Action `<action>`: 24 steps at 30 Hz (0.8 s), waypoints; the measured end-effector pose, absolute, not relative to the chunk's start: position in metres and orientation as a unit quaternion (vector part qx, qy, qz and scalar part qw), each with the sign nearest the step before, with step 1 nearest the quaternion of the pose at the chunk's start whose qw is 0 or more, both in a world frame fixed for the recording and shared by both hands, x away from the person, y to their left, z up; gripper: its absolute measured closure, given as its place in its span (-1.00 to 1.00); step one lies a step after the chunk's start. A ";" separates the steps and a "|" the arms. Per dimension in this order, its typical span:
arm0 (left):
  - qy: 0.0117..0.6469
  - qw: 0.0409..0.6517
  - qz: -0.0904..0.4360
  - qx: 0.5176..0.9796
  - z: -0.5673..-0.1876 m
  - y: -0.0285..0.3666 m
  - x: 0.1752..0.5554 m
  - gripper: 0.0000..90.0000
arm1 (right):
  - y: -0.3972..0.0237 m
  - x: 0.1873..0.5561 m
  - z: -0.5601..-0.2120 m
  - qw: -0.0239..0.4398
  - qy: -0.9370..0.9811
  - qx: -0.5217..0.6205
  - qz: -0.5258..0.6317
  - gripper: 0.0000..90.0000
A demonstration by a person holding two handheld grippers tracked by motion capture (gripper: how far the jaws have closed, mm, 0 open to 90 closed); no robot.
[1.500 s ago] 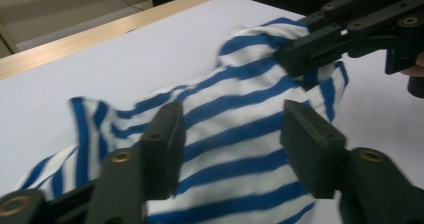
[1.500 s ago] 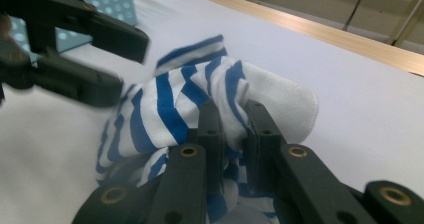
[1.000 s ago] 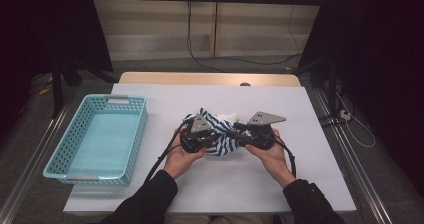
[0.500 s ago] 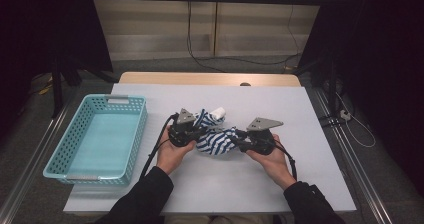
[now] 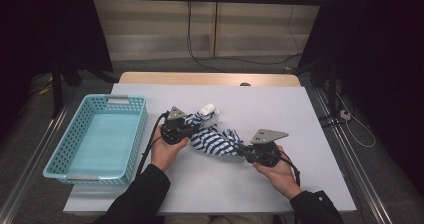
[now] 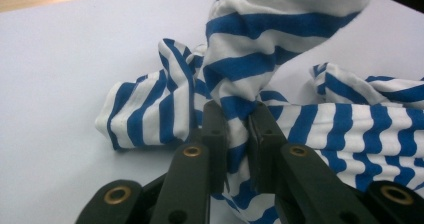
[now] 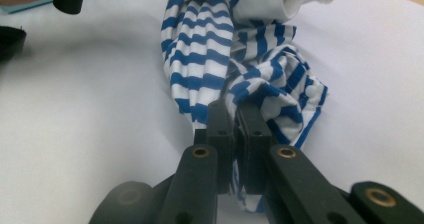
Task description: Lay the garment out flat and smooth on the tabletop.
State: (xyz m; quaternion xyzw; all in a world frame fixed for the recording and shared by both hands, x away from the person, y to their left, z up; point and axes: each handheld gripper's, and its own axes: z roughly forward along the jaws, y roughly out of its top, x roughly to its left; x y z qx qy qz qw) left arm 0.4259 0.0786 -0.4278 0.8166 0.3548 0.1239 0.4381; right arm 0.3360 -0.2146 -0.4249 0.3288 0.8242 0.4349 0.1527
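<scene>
A blue-and-white striped cloth [image 5: 212, 138] lies crumpled in the middle of the white table [image 5: 280, 109], stretched between both hands. My left gripper [image 5: 192, 125] is shut on its upper left end; in the left gripper view the jaws pinch a striped fold [image 6: 239, 115]. My right gripper [image 5: 239, 149] has just been closing and now pinches the cloth's lower right end, the striped fabric [image 7: 235, 91] squeezed between its black jaws [image 7: 235, 119]. A white part of the cloth [image 5: 207, 107] sticks up behind the left gripper.
A light blue plastic basket [image 5: 97, 136] stands at the table's left side, with nothing in it. The table's wooden far edge [image 5: 210, 78] runs along the back. Cables trail from both grippers toward the person's sleeves.
The hands have drawn apart: the left gripper went up and left, the right one down and right. The bunched cloth is now pulled out longer between them, and the right jaws have closed on it.
</scene>
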 end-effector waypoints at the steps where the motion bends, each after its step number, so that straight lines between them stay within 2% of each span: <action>1: 0.359 0.434 0.125 0.817 -0.429 0.079 0.426 0.80 | -0.216 0.335 -0.426 0.152 0.825 0.330 0.433 0.93; 2: 0.374 0.451 0.118 0.802 -0.430 0.077 0.425 0.80 | -0.216 0.333 -0.428 0.148 0.825 0.333 0.432 0.93; 3: 0.360 0.427 0.118 0.821 -0.430 0.080 0.427 0.80 | -0.216 0.333 -0.429 0.144 0.827 0.334 0.429 0.93; 8: 0.383 0.433 0.114 0.808 -0.439 0.078 0.426 0.67 | -0.204 0.330 -0.445 0.126 0.849 0.322 0.401 0.92; 9: 0.373 0.415 0.123 0.821 -0.440 0.081 0.427 0.62 | -0.203 0.330 -0.445 0.124 0.850 0.319 0.400 0.91; 11: 0.396 0.404 0.121 0.815 -0.443 0.083 0.429 0.34 | -0.201 0.330 -0.447 0.123 0.850 0.321 0.399 0.90; 12: 0.410 0.420 0.116 0.801 -0.445 0.082 0.430 0.28 | -0.201 0.331 -0.449 0.122 0.850 0.322 0.397 0.87; 14: 0.397 0.407 0.115 0.815 -0.444 0.085 0.431 0.28 | -0.201 0.332 -0.452 0.123 0.848 0.330 0.397 0.80; 15: 0.416 0.417 0.106 0.801 -0.445 0.081 0.428 0.28 | -0.200 0.332 -0.453 0.121 0.848 0.332 0.396 0.77; 16: 0.415 0.423 0.112 0.798 -0.446 0.081 0.428 0.28 | -0.200 0.333 -0.453 0.119 0.847 0.333 0.396 0.71; 17: 0.394 0.412 0.120 0.813 -0.444 0.083 0.429 0.27 | -0.200 0.333 -0.454 0.120 0.847 0.334 0.397 0.65; 19: 0.397 0.422 0.121 0.806 -0.444 0.083 0.429 0.19 | -0.202 0.334 -0.452 0.126 0.844 0.333 0.400 0.49; 20: 0.388 0.421 0.117 0.812 -0.442 0.086 0.430 0.15 | -0.203 0.334 -0.451 0.131 0.842 0.333 0.404 0.35; 24: 0.377 0.422 0.129 0.814 -0.435 0.087 0.427 0.00 | -0.210 0.336 -0.440 0.145 0.820 0.345 0.433 0.06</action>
